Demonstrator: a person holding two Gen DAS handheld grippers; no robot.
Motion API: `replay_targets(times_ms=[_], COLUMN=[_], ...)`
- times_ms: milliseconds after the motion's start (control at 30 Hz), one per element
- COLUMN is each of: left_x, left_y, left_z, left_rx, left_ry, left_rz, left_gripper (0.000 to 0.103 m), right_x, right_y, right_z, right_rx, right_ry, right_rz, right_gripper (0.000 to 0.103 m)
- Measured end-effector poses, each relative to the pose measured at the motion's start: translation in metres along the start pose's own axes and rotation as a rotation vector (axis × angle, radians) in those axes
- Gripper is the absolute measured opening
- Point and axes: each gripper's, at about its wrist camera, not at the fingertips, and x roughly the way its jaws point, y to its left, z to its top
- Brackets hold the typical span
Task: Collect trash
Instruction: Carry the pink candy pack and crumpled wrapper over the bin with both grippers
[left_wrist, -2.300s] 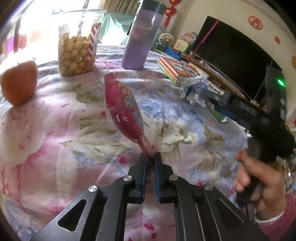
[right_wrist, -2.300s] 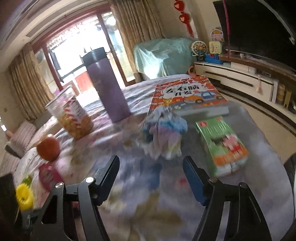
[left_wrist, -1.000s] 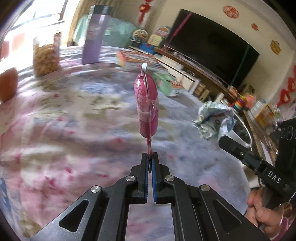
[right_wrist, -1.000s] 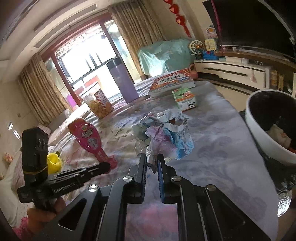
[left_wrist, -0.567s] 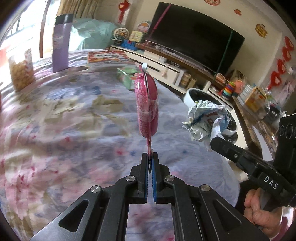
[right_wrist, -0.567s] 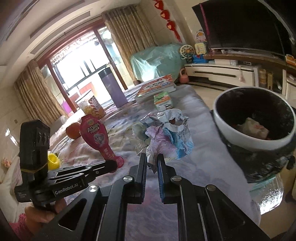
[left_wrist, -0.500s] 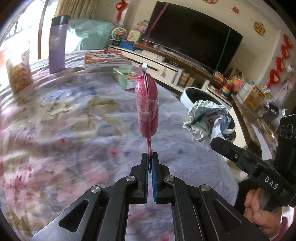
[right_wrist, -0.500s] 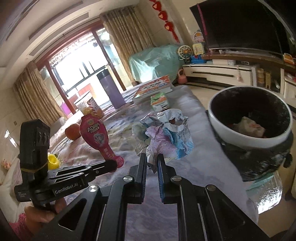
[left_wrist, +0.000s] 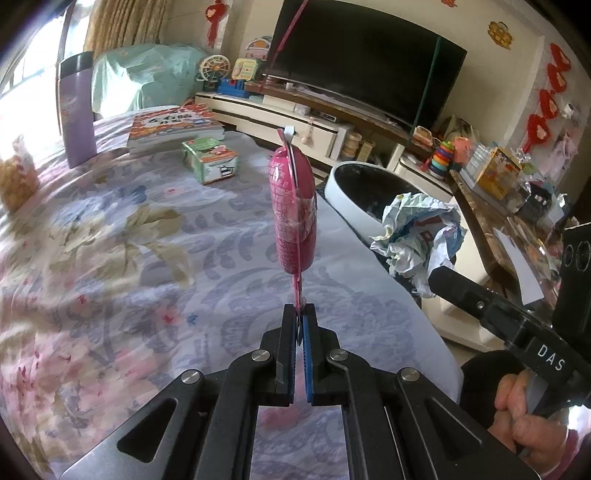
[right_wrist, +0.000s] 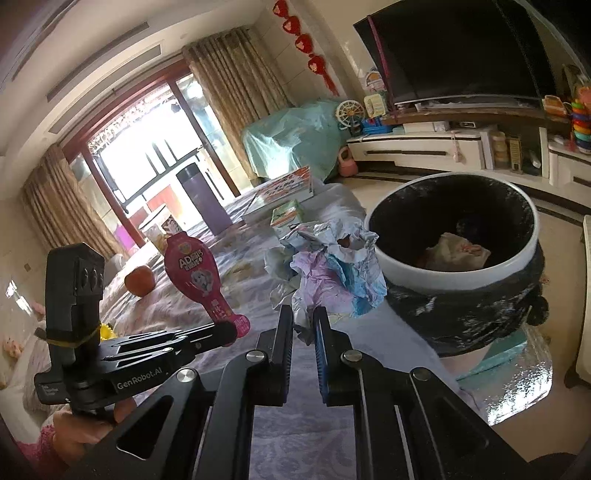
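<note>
Left gripper (left_wrist: 300, 315) closed on the thin tail of a pink snack packet (left_wrist: 292, 206), fingers (left_wrist: 287, 343) pressed narrow, packet standing upright above the flowered counter (left_wrist: 147, 258). Right gripper (right_wrist: 303, 325) clamped on a crumpled paper wad (right_wrist: 332, 266), fingers (right_wrist: 282, 350) narrow with paper between them, wad lifted near the rim of the trash bin (right_wrist: 406, 273). Inside the bin, some rubbish (right_wrist: 456, 251) lying at the bottom. Farther back on the counter: a green box (left_wrist: 210, 160), a stack of books (left_wrist: 173, 125), a purple thermos (left_wrist: 75, 110), an orange fruit (right_wrist: 139, 280).
</note>
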Motion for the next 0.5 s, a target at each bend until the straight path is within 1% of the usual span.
replay_targets(times_ms=[267, 500], left_x=[0.009, 0.015], left_y=[-0.016, -0.031], left_z=[0.007, 0.015], left_rx=[0.034, 0.066], left_ry=[0.004, 0.006], left_rz=[0.001, -0.013], left_gripper=[0.001, 0.001], right_x=[-0.012, -0.025], right_y=[-0.007, -0.012], right_z=[0.002, 0.003], right_rx=[0.021, 0.035], right_ry=[-0.029, -0.052], right_rz=[-0.02, -0.042], right_gripper=[0.011, 0.011])
